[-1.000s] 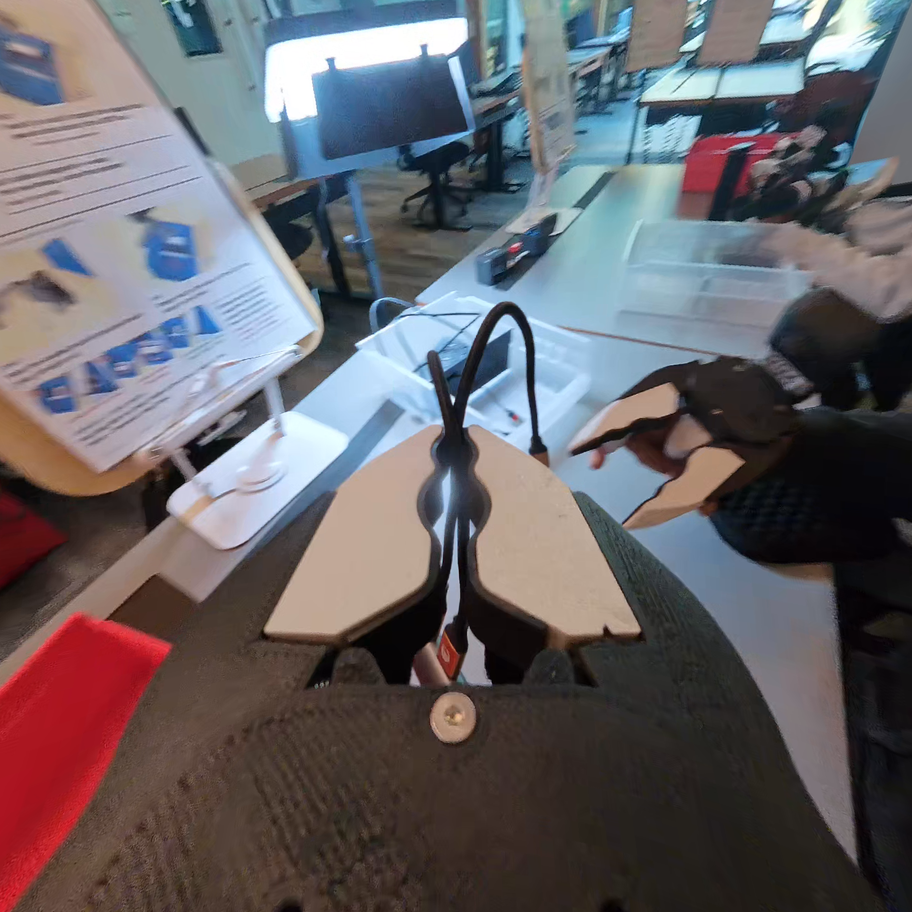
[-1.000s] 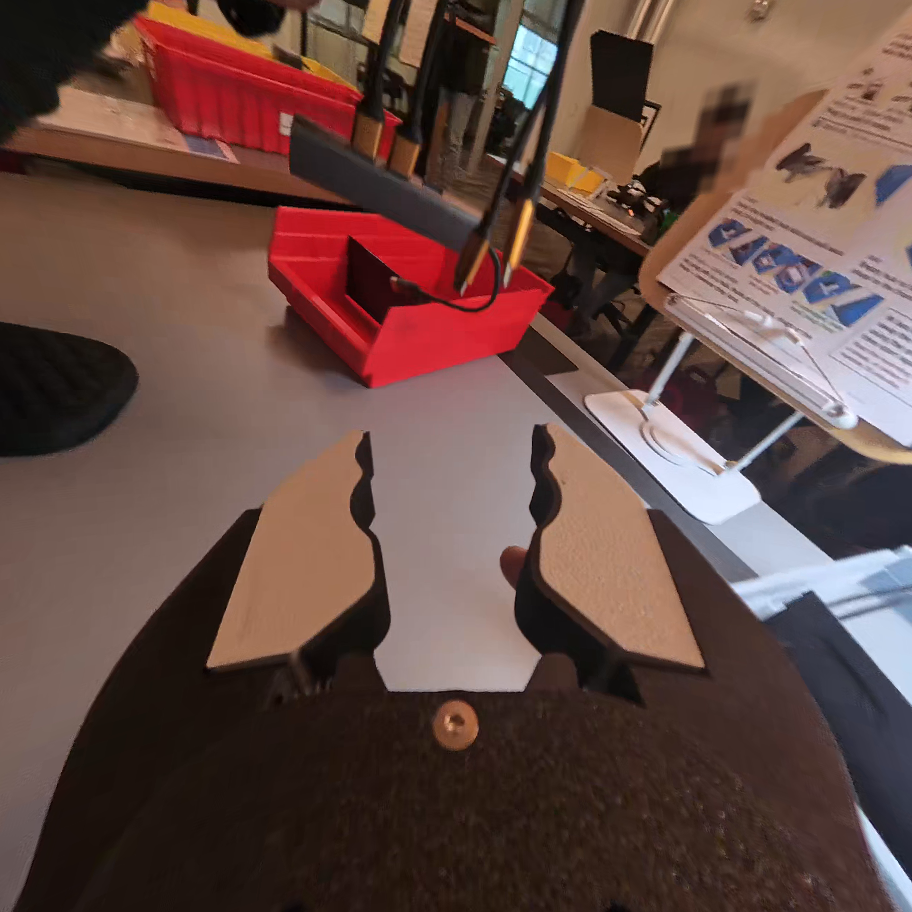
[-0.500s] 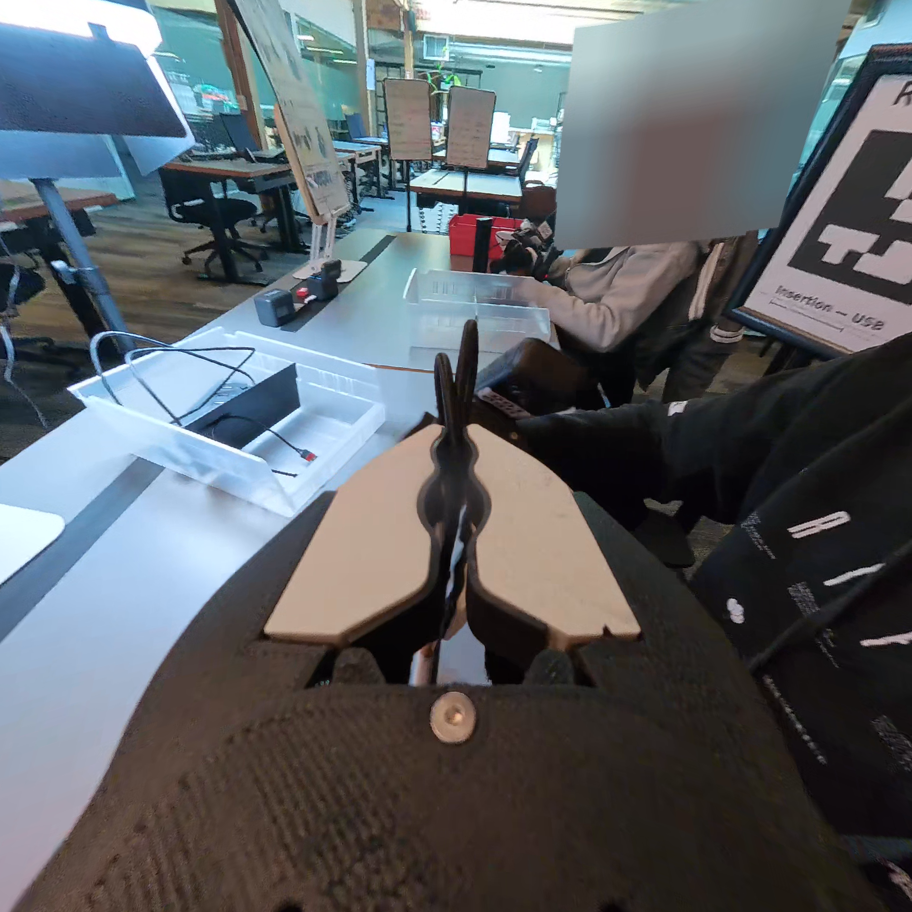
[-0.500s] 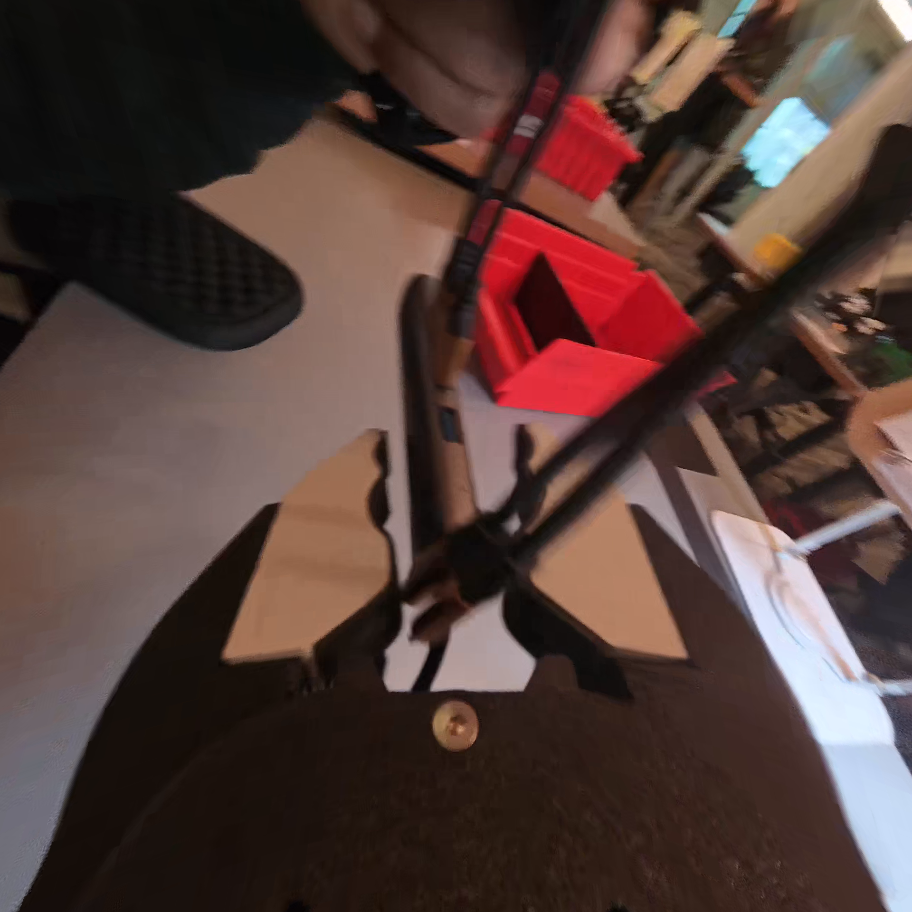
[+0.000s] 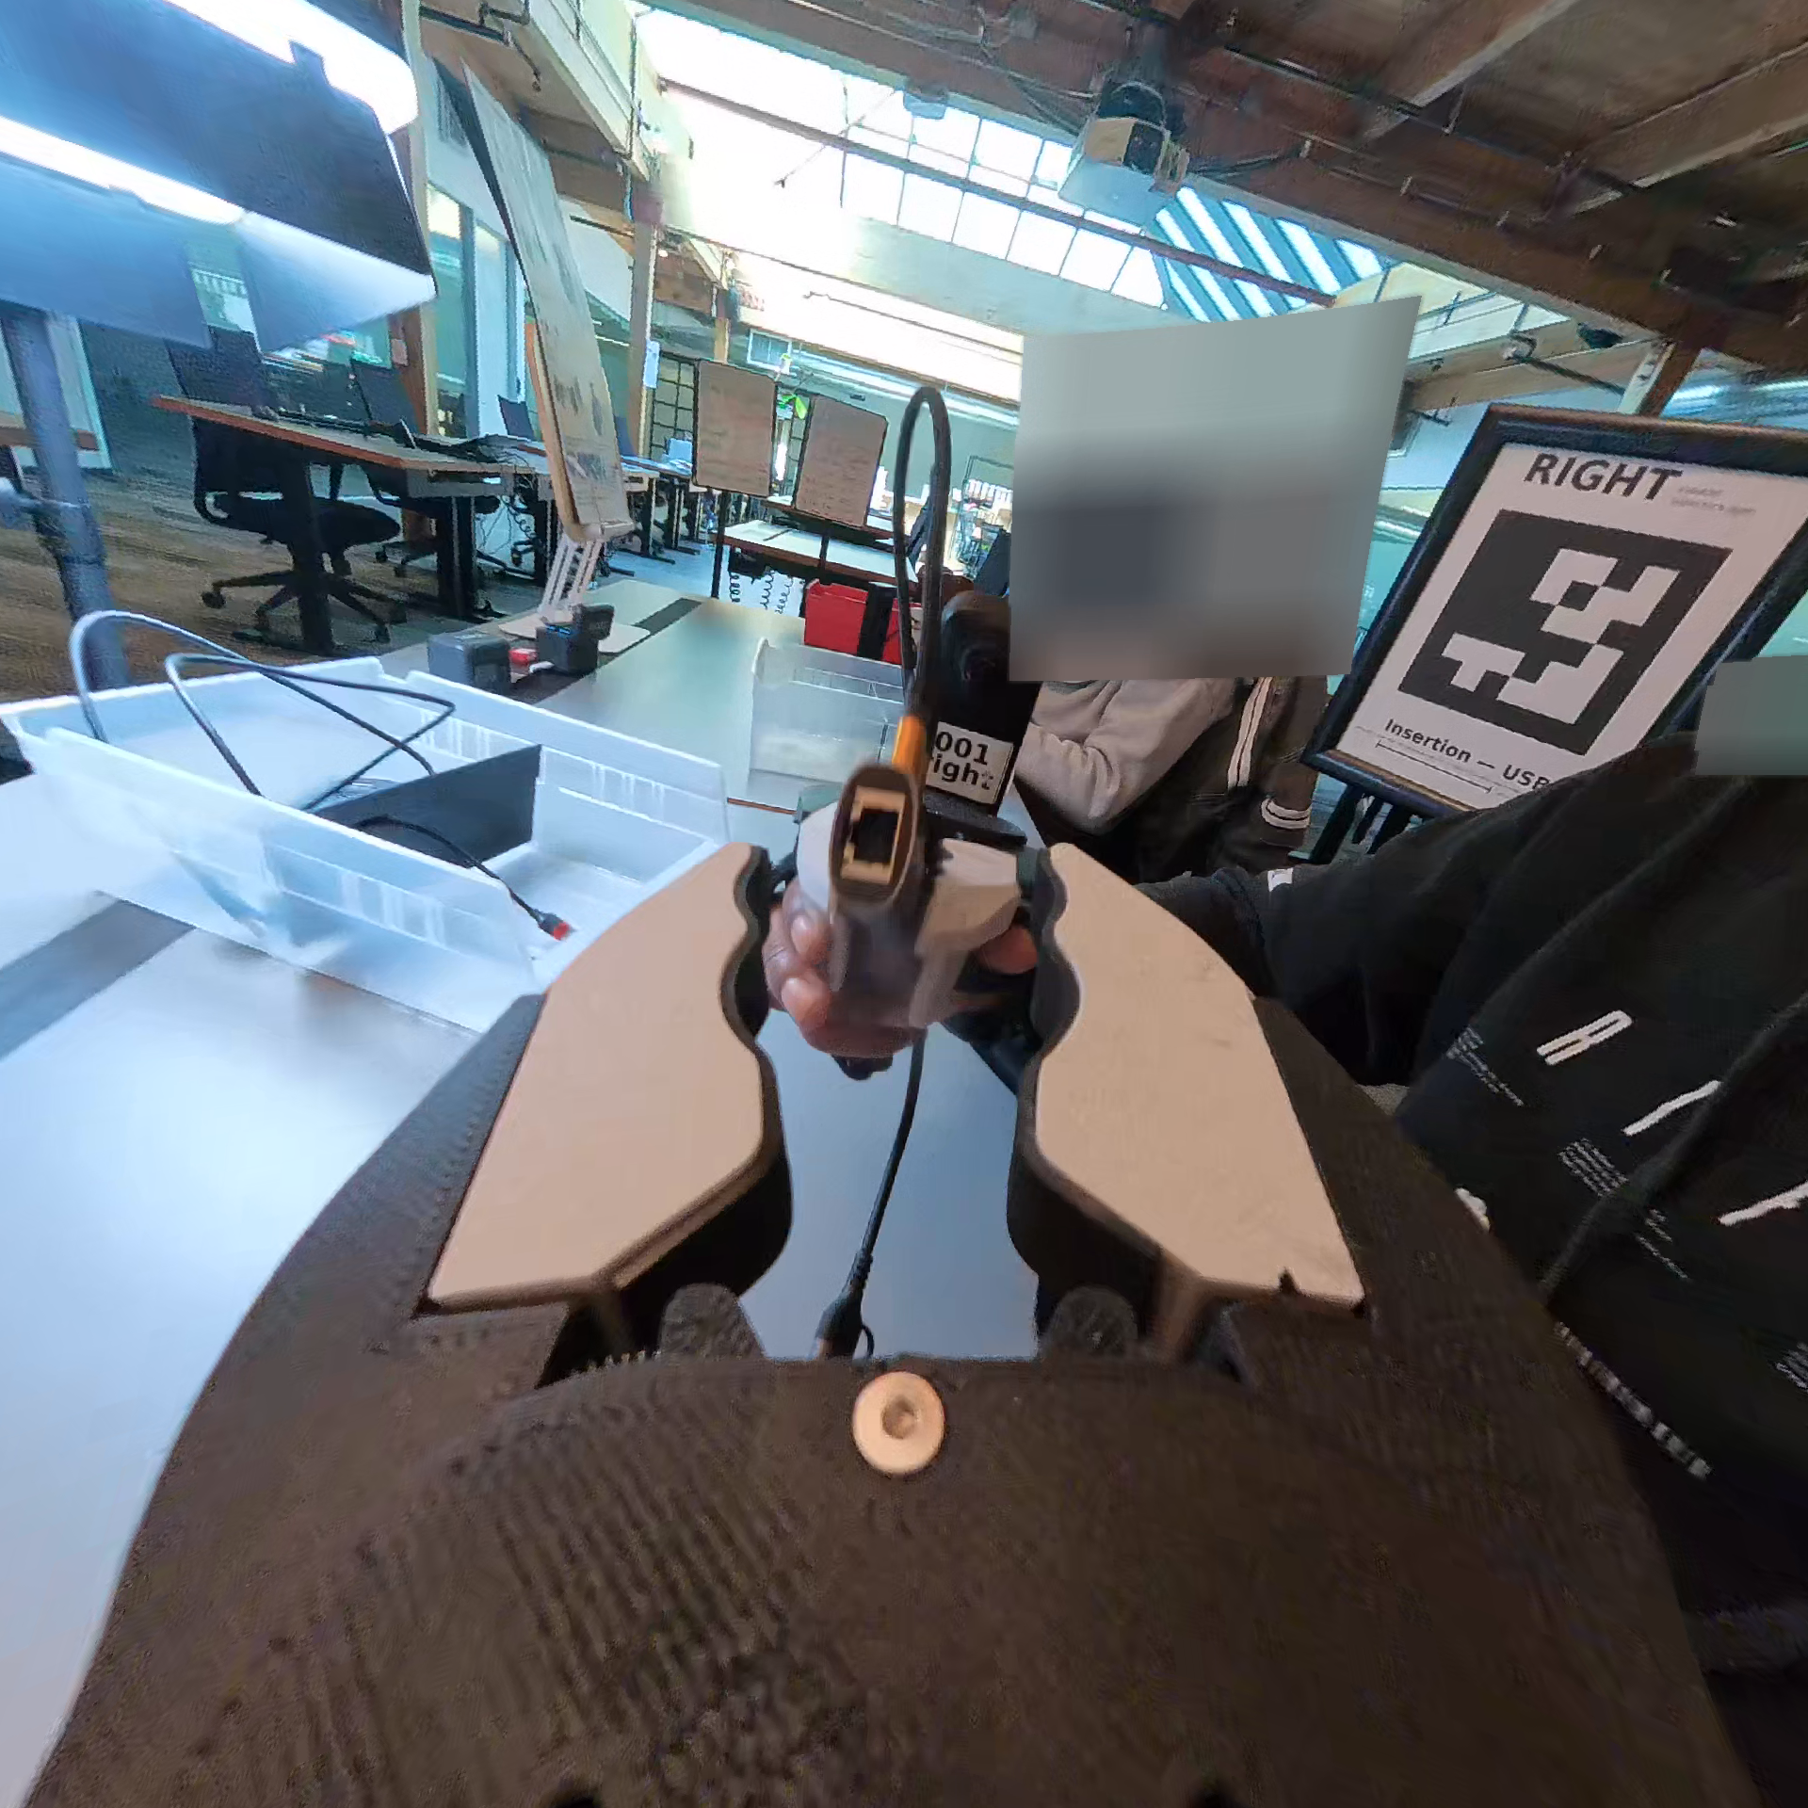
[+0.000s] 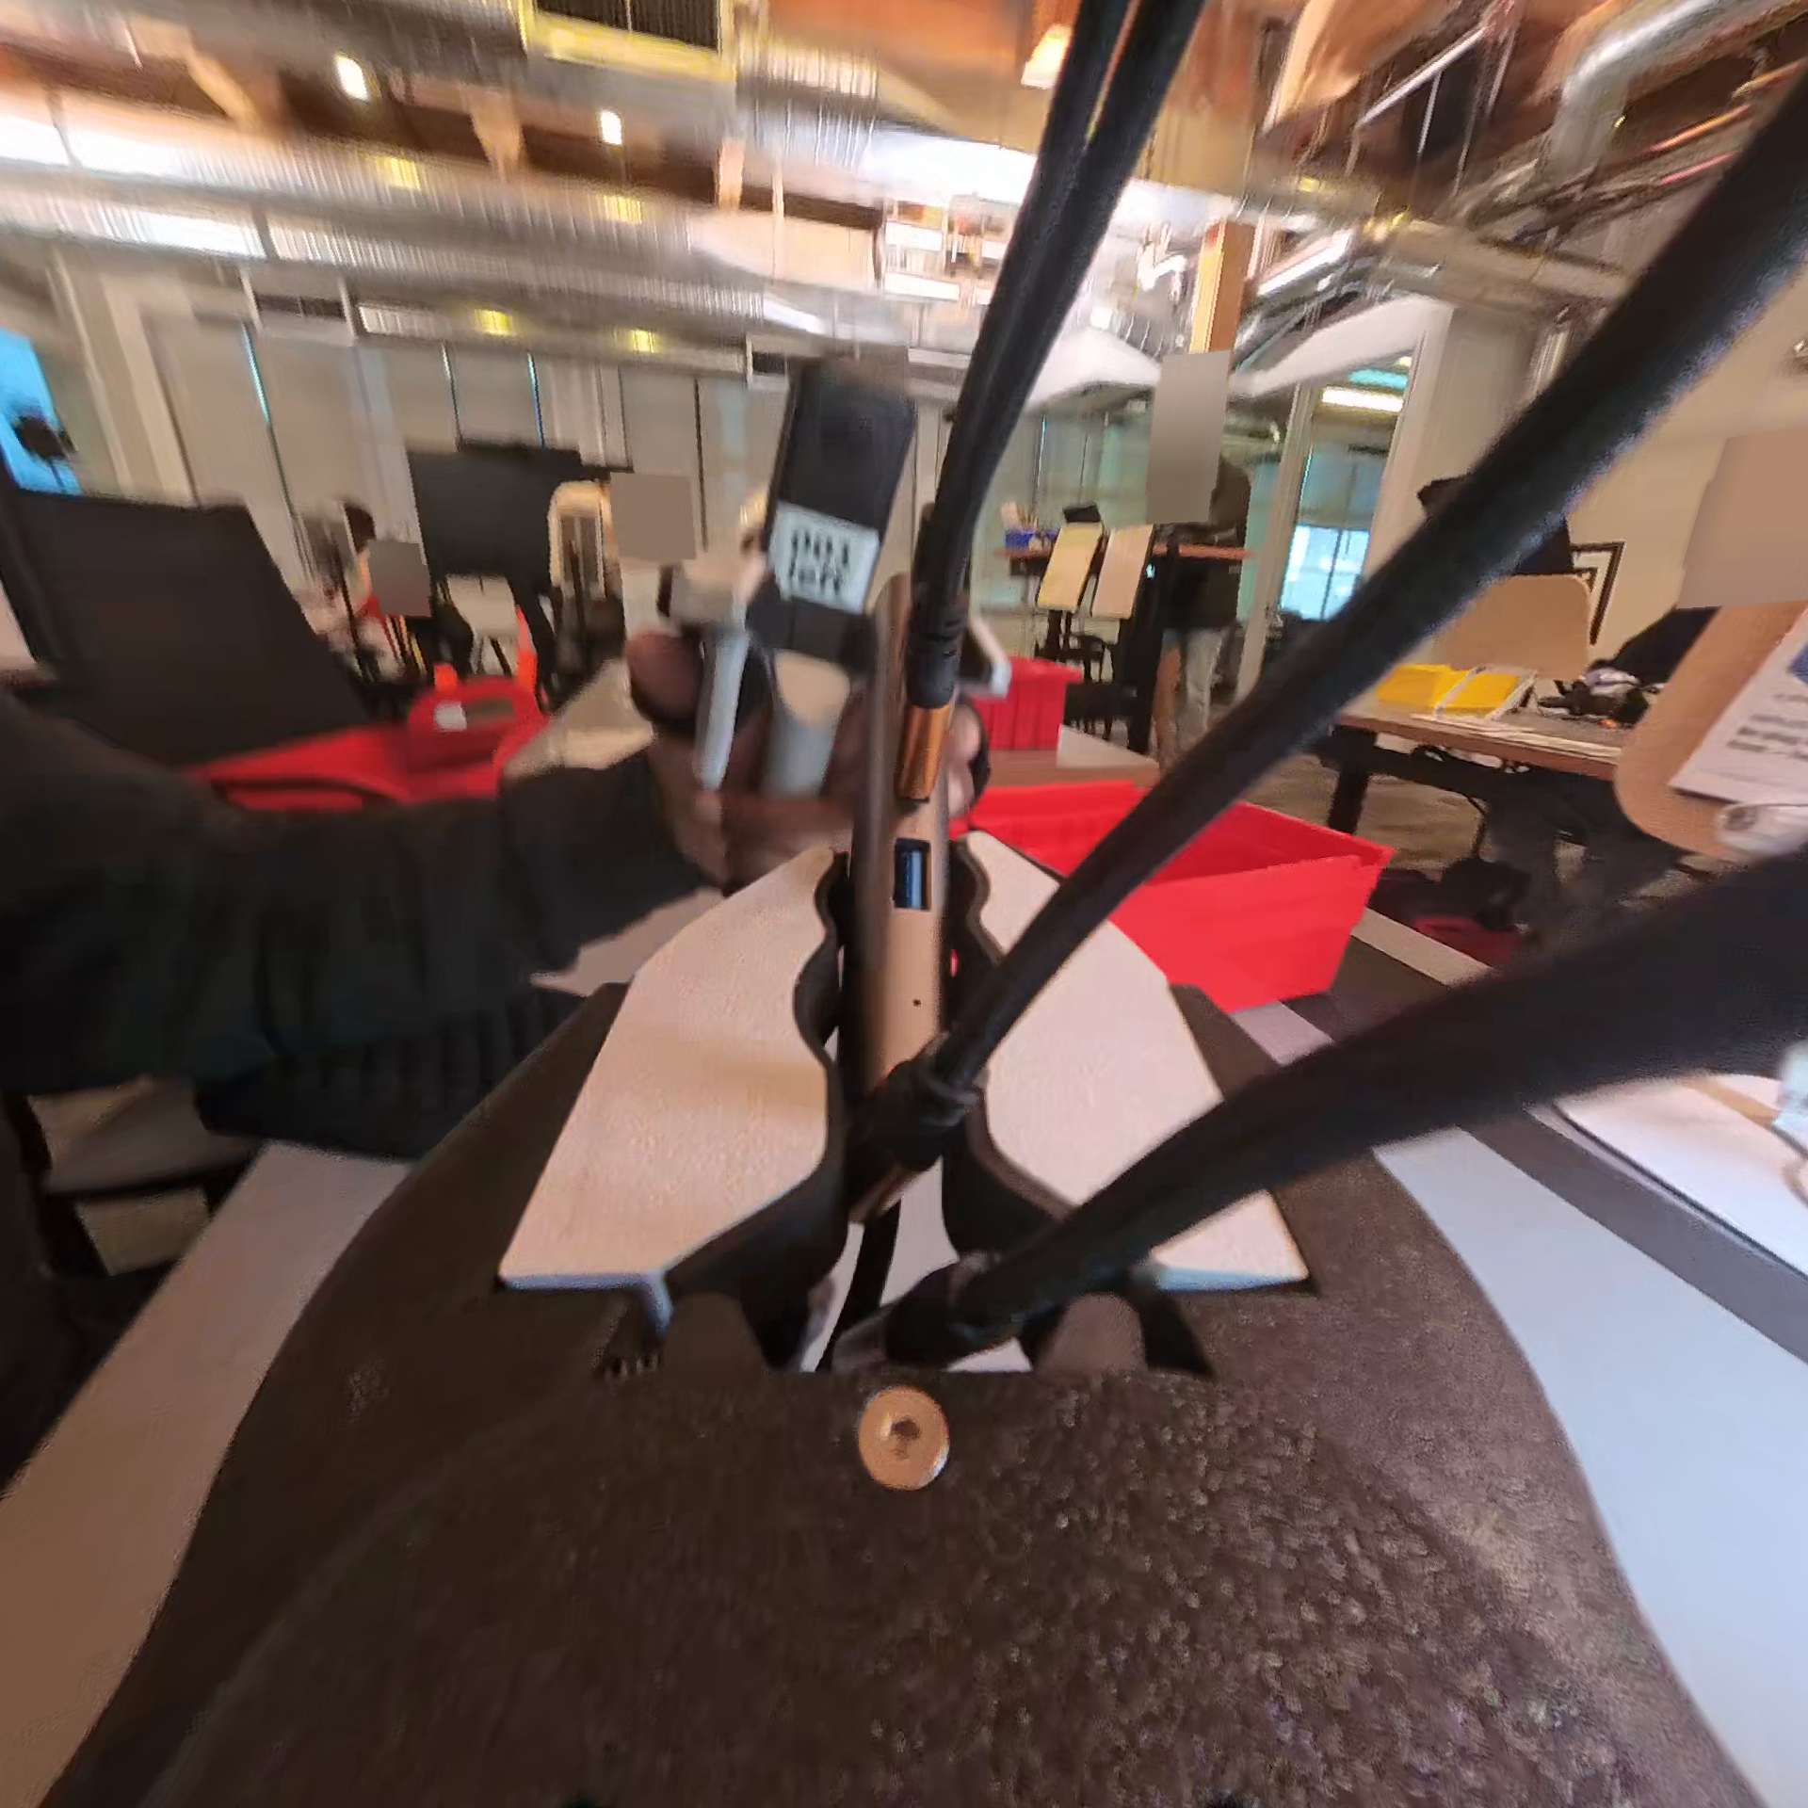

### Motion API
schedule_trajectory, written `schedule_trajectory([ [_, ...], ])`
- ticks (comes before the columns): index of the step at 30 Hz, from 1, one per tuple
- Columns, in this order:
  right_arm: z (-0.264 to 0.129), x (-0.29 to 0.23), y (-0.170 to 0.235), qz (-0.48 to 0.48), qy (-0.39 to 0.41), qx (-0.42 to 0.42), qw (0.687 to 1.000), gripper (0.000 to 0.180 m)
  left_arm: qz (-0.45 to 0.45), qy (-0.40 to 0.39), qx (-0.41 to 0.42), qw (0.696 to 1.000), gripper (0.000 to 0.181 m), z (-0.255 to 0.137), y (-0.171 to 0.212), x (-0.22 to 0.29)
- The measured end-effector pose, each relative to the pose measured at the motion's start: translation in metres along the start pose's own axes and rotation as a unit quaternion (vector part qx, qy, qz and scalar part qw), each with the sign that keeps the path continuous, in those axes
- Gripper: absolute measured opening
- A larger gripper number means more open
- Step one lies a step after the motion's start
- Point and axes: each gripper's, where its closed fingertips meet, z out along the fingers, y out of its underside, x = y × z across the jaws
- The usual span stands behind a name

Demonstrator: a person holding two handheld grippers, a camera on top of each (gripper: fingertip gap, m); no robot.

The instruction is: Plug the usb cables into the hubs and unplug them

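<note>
My right gripper (image 6: 898,861) is shut on a slim bronze USB hub (image 6: 900,969) and holds it upright above the grey table (image 6: 1614,1370). Black cables (image 6: 1468,587) run from the hub across the view; one gold plug (image 6: 922,748) sits in its side above a free blue port (image 6: 912,876). In the left wrist view the hub (image 5: 866,851) shows end-on between the right gripper's fingers (image 5: 964,910). My left gripper (image 5: 895,866) is open just in front of it. A thin black cable (image 5: 885,1174) hangs loose between its jaws. Another cable (image 5: 929,489) loops up from a gold plug.
A clear bin (image 5: 391,881) with a black divider and loose cables stands to the left. A framed sign (image 5: 1565,626) stands at the right, with a seated person (image 5: 1125,744) behind. A red bin (image 6: 1223,900) and a document stand (image 6: 1712,724) lie beyond the hub. The gap from one gripper's tips to the other's is roughly 5 cm.
My left gripper has opened and let go of the cables it was pinching. My right gripper, open a second ago, has closed on the hub. Both views have tilted upward.
</note>
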Motion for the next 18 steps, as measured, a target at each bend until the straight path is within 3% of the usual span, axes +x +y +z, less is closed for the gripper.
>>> schedule_trajectory([
  [2,0.002,-0.005,-0.001,0.028,-0.011,0.027,0.999,0.018,-0.003,0.011,0.007,1.0,0.047,0.015,0.01,0.002],
  [5,0.009,-0.012,0.008,0.035,-0.014,0.022,0.999,0.018,0.005,0.014,0.016,1.0,0.018,0.031,0.016,0.004],
  [8,0.008,-0.002,0.019,0.037,0.004,-0.011,0.999,0.021,0.009,-0.017,-0.025,0.999,0.017,0.028,0.022,-0.006],
  [12,-0.015,0.041,0.028,0.03,0.056,-0.083,0.995,0.068,0.014,-0.082,-0.03,0.996,0.017,-0.001,-0.003,-0.023],
  [14,-0.035,0.064,0.008,0.031,0.088,-0.079,0.993,0.076,0.033,-0.121,-0.044,0.991,0.017,-0.018,-0.014,-0.029],
  [18,-0.065,0.094,-0.06,-0.102,0.196,-0.082,0.972,0.062,0.056,-0.176,-0.11,0.977,0.017,-0.034,-0.018,-0.036],
])
